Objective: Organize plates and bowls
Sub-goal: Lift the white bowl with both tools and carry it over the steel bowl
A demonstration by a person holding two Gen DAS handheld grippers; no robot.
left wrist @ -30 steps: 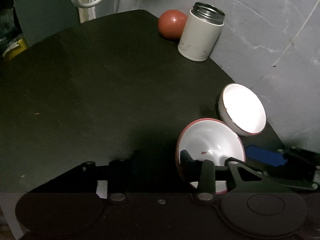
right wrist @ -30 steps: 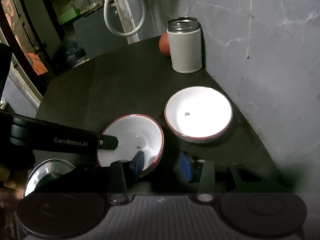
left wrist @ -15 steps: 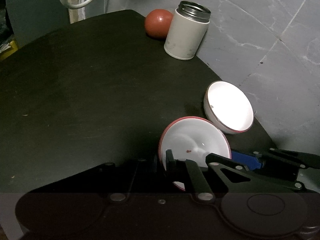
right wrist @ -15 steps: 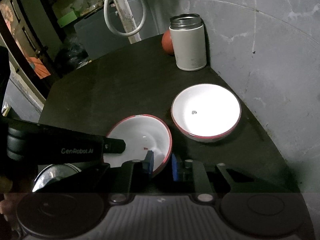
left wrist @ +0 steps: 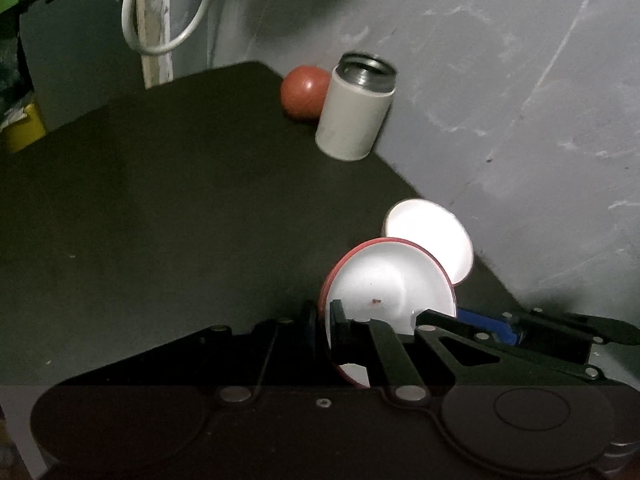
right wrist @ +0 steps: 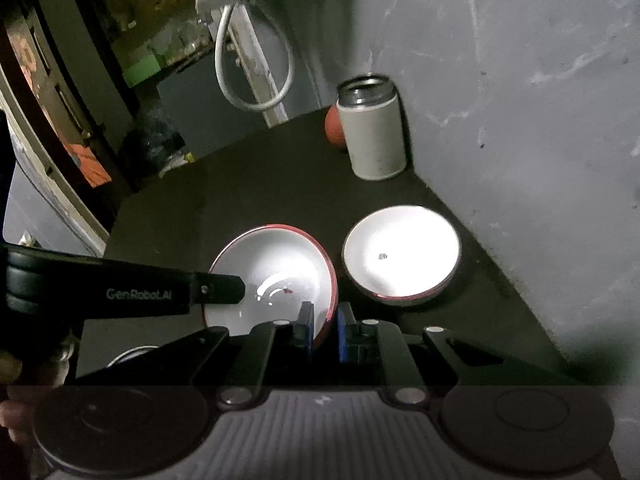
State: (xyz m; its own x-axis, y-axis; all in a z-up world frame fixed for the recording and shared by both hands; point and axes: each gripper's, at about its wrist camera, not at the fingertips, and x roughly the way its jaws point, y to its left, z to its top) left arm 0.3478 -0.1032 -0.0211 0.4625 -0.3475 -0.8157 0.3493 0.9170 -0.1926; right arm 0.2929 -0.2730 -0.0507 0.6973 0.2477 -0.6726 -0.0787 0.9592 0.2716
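A dark table stands against a grey wall. Near its right edge sit two white bowls, side by side. The near bowl is pinched at its rim from both sides: the left gripper and the right gripper are each closed on it. The far bowl rests free. Behind stand a canister and a red ball.

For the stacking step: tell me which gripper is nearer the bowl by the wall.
Right. The right gripper pinches the near bowl on the rim side facing the far bowl; the left gripper clamps the opposite rim.
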